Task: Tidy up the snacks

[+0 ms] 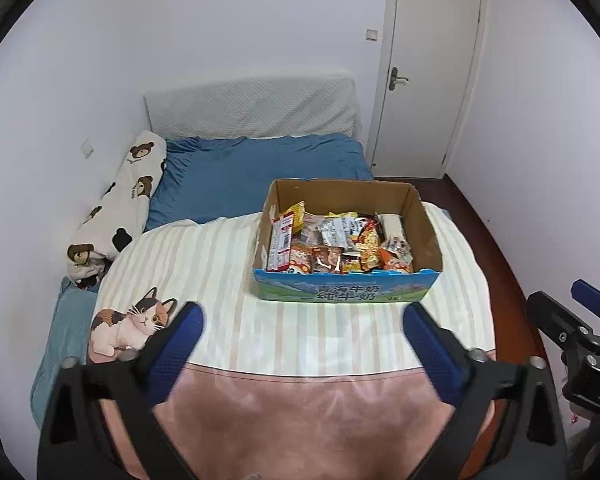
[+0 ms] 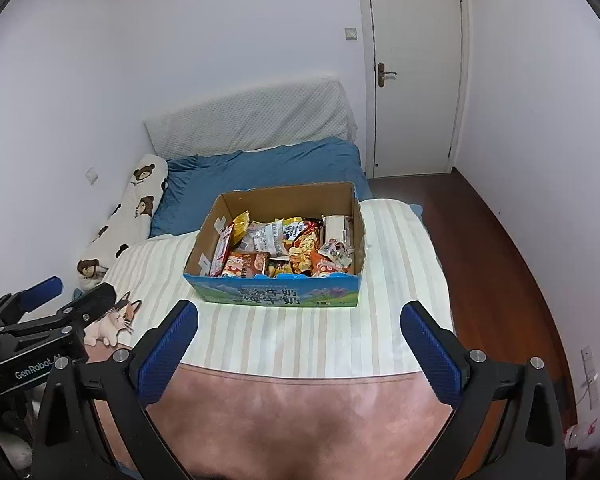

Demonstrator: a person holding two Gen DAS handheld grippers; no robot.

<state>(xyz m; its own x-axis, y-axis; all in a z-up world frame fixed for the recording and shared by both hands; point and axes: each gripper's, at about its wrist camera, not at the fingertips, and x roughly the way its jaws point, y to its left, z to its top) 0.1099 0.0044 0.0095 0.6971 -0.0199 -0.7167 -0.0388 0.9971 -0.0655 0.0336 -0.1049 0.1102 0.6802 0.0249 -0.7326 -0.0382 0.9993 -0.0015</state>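
Note:
A cardboard box (image 1: 346,291) with a blue printed front stands on the striped cloth of the bed; it also shows in the right wrist view (image 2: 278,295). It holds several snack packets (image 1: 336,244) (image 2: 284,248), lying mixed together. My left gripper (image 1: 302,320) is open and empty, hovering in front of the box. My right gripper (image 2: 298,318) is open and empty too, also short of the box. Each gripper shows at the edge of the other's view: the right one (image 1: 572,320) and the left one (image 2: 52,300).
A cat plush (image 1: 128,326) lies at the cloth's left edge. A bear-print pillow (image 1: 120,208) runs along the left wall. Blue bedding (image 1: 256,172) and a white headboard cushion (image 1: 252,106) lie behind the box. A shut door (image 1: 424,68) and dark wood floor (image 2: 500,240) are to the right.

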